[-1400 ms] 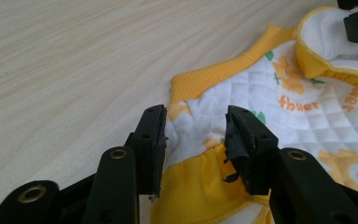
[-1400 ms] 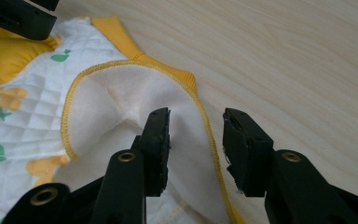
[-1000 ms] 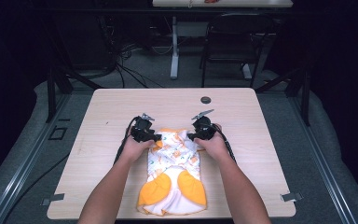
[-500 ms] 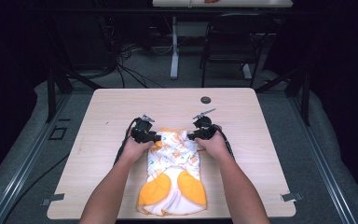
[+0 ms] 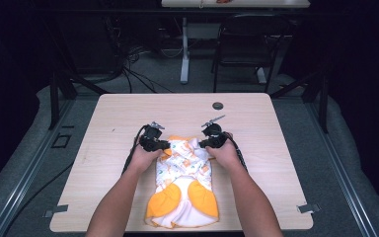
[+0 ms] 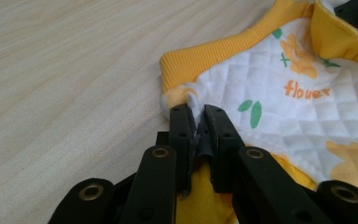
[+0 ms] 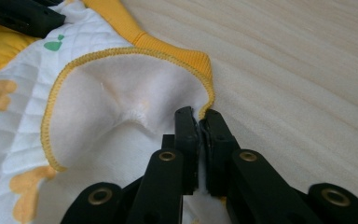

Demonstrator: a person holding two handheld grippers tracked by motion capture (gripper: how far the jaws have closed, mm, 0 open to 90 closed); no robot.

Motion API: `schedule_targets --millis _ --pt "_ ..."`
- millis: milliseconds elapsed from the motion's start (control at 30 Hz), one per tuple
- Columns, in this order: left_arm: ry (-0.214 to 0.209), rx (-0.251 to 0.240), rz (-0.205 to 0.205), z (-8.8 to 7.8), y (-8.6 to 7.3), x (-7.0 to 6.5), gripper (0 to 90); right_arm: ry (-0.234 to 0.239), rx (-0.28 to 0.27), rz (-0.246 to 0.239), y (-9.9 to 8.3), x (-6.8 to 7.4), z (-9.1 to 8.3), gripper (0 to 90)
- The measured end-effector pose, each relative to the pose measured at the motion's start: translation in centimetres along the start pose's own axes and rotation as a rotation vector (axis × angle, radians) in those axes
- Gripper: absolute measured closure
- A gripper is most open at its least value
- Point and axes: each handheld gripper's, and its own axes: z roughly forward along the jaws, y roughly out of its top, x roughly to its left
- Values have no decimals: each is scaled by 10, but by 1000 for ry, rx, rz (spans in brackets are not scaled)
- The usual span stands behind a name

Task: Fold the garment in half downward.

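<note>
A small white quilted garment [image 5: 185, 182] with yellow trim and a flower print lies on the wooden table [image 5: 103, 123], its yellow-patched end toward the person. My left gripper [image 5: 165, 145] is shut on the garment's far left edge; in the left gripper view its jaws pinch white fabric [image 6: 261, 107] beside the yellow ribbed band [image 6: 200, 65]. My right gripper [image 5: 202, 144] is shut on the far right edge. In the right gripper view the jaws clamp the yellow-stitched hem, and the garment's plain white inside [image 7: 121, 107] is turned up.
A small dark round disc [image 5: 218, 105] sits near the table's far edge. Black cables trail from both grippers across the tabletop. Beyond the table stand a chair [image 5: 246, 44], a desk leg and floor cables.
Both hands have stayed almost still, holding the garment's far edge. The fabric between the grippers looks slightly more bunched.
</note>
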Motion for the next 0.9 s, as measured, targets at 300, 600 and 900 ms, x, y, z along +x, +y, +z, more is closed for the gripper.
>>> schedule_targets --millis 300,600,900 --pt "10 -30 -5 -10 6 -1 843 -7 -16 -30 3 2 -9 877" --pt "5 -83 38 -34 16 -5 845 5 -68 -68 11 5 -32 878" --pt "3 -131 39 -50 17 -5 845 8 -131 -134 16 15 -53 877"
